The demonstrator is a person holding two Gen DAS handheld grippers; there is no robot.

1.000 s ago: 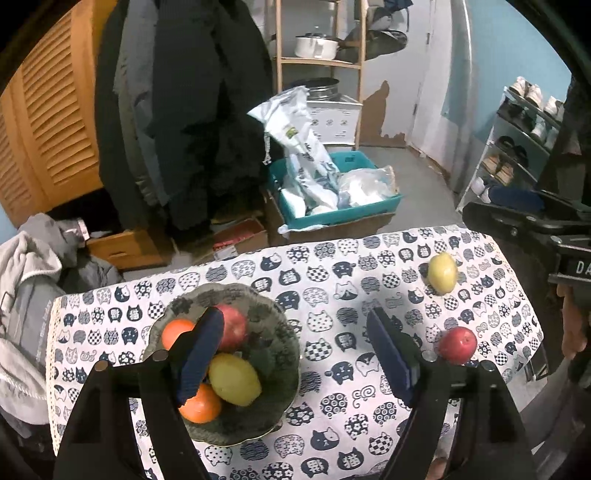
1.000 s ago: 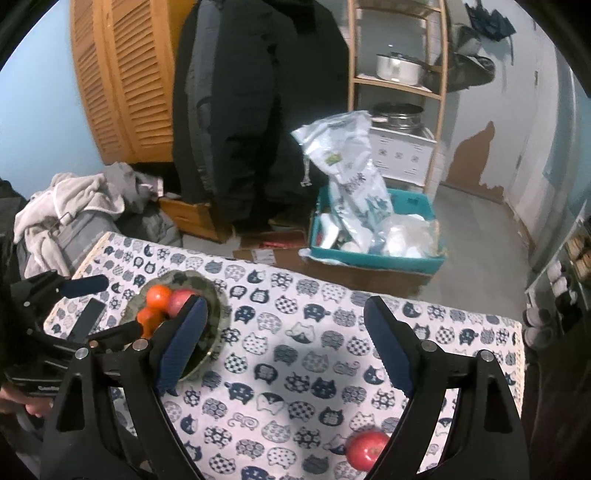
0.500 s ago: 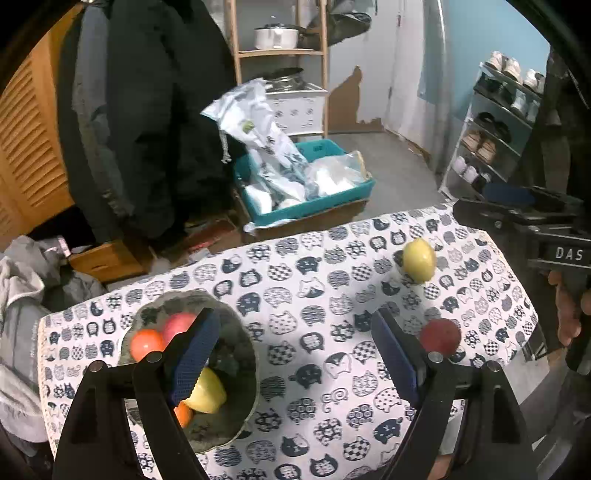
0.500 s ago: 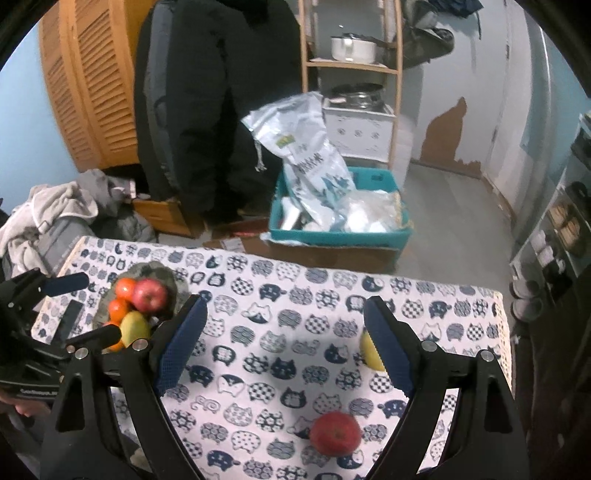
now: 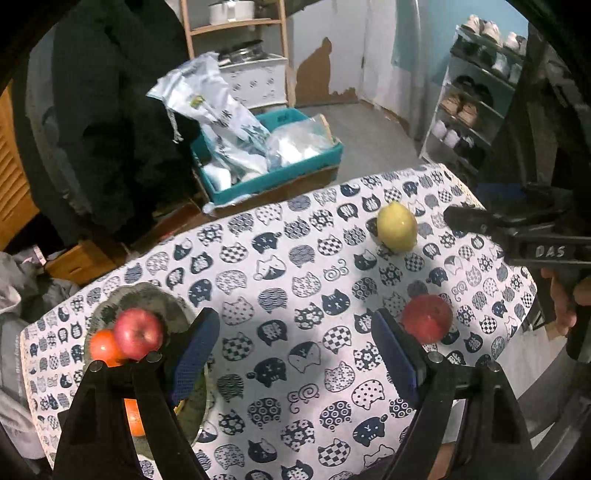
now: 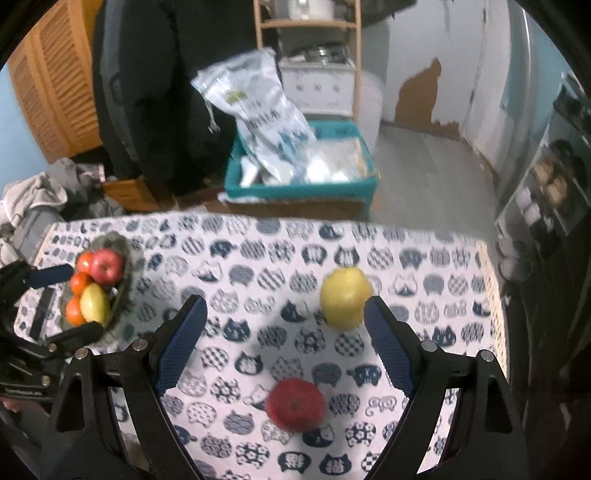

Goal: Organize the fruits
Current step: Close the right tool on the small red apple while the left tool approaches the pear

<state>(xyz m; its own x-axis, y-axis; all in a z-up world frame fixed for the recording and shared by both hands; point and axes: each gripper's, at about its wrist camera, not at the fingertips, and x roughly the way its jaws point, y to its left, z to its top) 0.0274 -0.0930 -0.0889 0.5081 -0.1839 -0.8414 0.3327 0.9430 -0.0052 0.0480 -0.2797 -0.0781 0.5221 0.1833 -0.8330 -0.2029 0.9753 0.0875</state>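
A dark green bowl (image 5: 155,299) (image 6: 125,258) at the table's left end holds a red apple (image 5: 137,333) (image 6: 106,266), oranges (image 5: 103,347) and a yellow fruit (image 6: 94,303). A loose red apple (image 5: 426,318) (image 6: 295,404) and a yellow lemon (image 5: 396,226) (image 6: 345,297) lie on the cat-print cloth (image 5: 295,295) at the right. My left gripper (image 5: 295,356) is open and empty above the middle of the table, right of the bowl. My right gripper (image 6: 286,345) is open and empty above the loose red apple, with the lemon just beyond its right finger.
Beyond the far table edge stand a teal crate (image 5: 280,173) with plastic bags, hanging dark coats (image 5: 110,110), a wooden shelf (image 5: 236,26) and a shoe rack (image 5: 476,96). Clothes lie heaped at the left (image 6: 33,192).
Both grippers have swung to the right across the table. The bowl has slid to the left in both views, and the loose apple and lemon now sit near the right gripper's fingers.
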